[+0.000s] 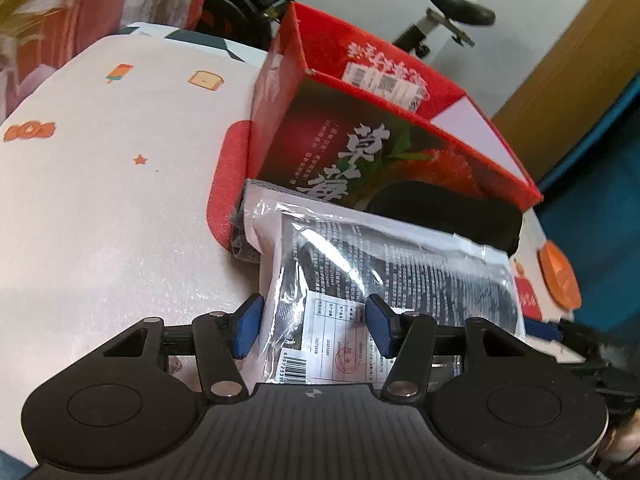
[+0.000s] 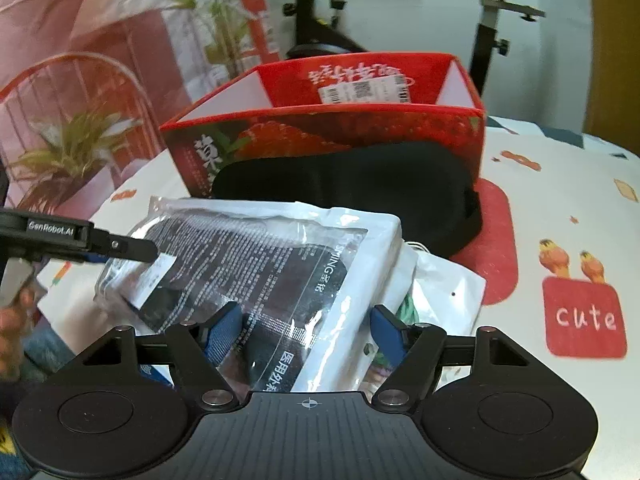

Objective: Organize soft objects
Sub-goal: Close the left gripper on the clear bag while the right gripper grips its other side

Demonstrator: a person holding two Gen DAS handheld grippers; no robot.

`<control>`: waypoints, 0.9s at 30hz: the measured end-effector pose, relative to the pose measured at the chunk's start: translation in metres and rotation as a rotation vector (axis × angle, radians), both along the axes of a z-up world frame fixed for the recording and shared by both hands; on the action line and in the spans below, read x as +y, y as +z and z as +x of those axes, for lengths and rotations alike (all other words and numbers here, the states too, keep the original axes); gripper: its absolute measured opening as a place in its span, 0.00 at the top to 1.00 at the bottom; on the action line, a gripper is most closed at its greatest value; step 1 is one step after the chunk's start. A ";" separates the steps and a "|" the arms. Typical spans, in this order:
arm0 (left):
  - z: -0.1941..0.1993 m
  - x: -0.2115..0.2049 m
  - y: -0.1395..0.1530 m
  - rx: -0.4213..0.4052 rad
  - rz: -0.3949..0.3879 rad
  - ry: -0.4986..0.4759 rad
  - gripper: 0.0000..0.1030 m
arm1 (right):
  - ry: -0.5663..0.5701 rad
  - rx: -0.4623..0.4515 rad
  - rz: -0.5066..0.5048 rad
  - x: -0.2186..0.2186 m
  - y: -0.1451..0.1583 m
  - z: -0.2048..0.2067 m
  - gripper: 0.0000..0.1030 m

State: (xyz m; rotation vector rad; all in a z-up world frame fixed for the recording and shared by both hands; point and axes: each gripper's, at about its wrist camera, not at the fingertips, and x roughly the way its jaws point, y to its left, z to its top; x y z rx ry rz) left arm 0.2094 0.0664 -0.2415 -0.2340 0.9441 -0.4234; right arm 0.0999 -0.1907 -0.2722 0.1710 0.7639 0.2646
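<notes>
A clear plastic pouch with a black soft item inside point(image 1: 384, 276) lies on the table in front of a red strawberry box point(image 1: 360, 120). My left gripper point(image 1: 316, 328) is open with the pouch's near end between its blue pads. My right gripper point(image 2: 306, 332) is open around the same pouch's point(image 2: 256, 264) other end. The left gripper's finger point(image 2: 120, 248) touches the pouch's far corner in the right wrist view. A black eye mask point(image 2: 360, 196) leans against the red box point(image 2: 332, 128). A second white pouch point(image 2: 440, 292) lies under the first.
The table has a white cloth with cartoon prints point(image 1: 100, 180) and red patches point(image 2: 584, 316). An exercise bike point(image 2: 492, 20) stands behind the box. A plant point(image 2: 72, 148) and a red patterned curtain are at the left. A wooden panel point(image 1: 580, 80) is at the right.
</notes>
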 end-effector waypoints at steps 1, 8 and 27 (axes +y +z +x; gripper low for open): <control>0.002 -0.002 -0.001 0.002 0.013 -0.013 0.44 | 0.015 -0.005 -0.006 -0.001 0.000 0.002 0.34; 0.011 -0.004 -0.006 0.028 0.024 -0.024 0.43 | 0.053 -0.011 -0.020 0.000 0.000 0.004 0.35; -0.022 -0.004 0.039 -0.105 -0.034 0.062 0.43 | 0.049 -0.128 -0.065 0.004 0.031 -0.009 0.52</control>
